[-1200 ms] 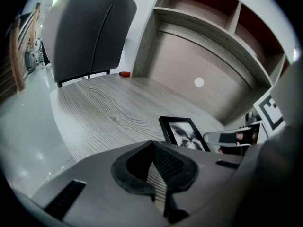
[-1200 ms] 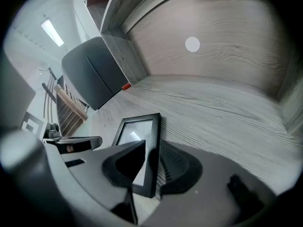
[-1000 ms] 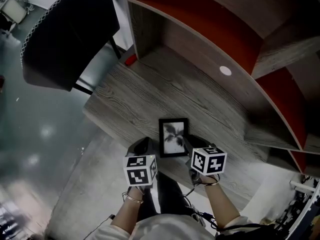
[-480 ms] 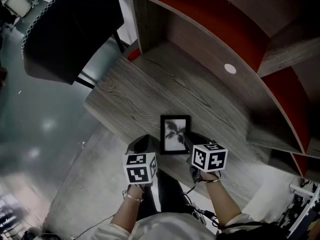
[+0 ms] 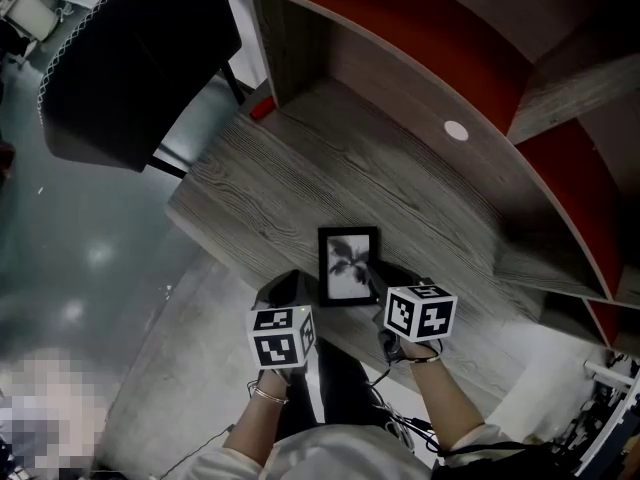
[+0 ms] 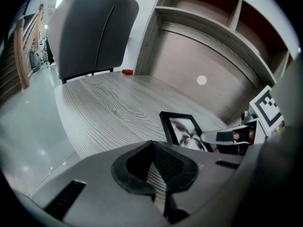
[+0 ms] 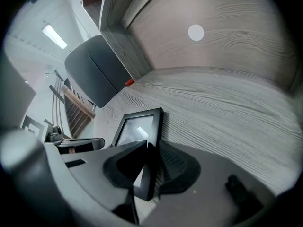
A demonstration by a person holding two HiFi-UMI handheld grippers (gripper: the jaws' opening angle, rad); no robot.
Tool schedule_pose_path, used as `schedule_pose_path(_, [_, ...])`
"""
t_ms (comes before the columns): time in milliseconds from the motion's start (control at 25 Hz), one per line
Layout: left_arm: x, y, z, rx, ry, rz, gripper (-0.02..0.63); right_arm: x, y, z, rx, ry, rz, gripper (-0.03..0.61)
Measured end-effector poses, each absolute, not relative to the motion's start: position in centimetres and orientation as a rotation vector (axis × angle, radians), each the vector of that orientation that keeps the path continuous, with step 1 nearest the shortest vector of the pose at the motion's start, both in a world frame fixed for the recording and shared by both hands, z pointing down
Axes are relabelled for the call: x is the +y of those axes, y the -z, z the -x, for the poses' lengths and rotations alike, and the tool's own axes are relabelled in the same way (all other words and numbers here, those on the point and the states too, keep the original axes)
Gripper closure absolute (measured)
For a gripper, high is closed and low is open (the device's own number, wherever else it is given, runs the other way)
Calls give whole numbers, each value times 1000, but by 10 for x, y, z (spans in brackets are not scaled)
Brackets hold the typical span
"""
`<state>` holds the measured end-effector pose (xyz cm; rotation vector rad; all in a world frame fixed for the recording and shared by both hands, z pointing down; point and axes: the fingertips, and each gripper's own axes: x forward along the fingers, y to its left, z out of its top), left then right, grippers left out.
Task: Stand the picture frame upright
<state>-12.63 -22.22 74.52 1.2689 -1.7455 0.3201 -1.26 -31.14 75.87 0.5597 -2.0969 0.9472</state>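
Note:
A black picture frame (image 5: 349,266) with a leaf print lies near the front edge of the grey wooden desk (image 5: 270,183). My right gripper (image 5: 386,284) is shut on the frame's near right edge. In the right gripper view the frame (image 7: 139,126) runs forward from between the jaws of the right gripper (image 7: 147,170). My left gripper (image 5: 289,291) hangs just left of the frame, apart from it. Its jaws are shut on nothing in the left gripper view (image 6: 154,173), where the frame (image 6: 183,131) lies ahead to the right.
A black chair (image 5: 135,63) stands beyond the desk's left end. A small red object (image 5: 262,108) lies at the desk's far left corner. A curved wooden back panel with a white disc (image 5: 456,130) and red-lined shelves (image 5: 575,183) rise behind and to the right.
The frame's far end sits slightly further from me than one second ago, with the right gripper still on it. The left gripper has held its place.

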Motion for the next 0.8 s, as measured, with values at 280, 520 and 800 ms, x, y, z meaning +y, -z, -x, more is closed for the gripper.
schedule_pose_path(280, [-222,-742,128,-1737,-339,-1284,601,-307,-758,11,-2099,-976,-595,491])
schedule_pose_path(520, [-223,-737,128,-1728,-351,-1312,601,-302,-754,9,-2112,-984,-634,491])
schedule_pose_path(800, [-223,-730,128,-1715,-361,-1341,601,-302,-744,5,-2128,-979,-690,492])
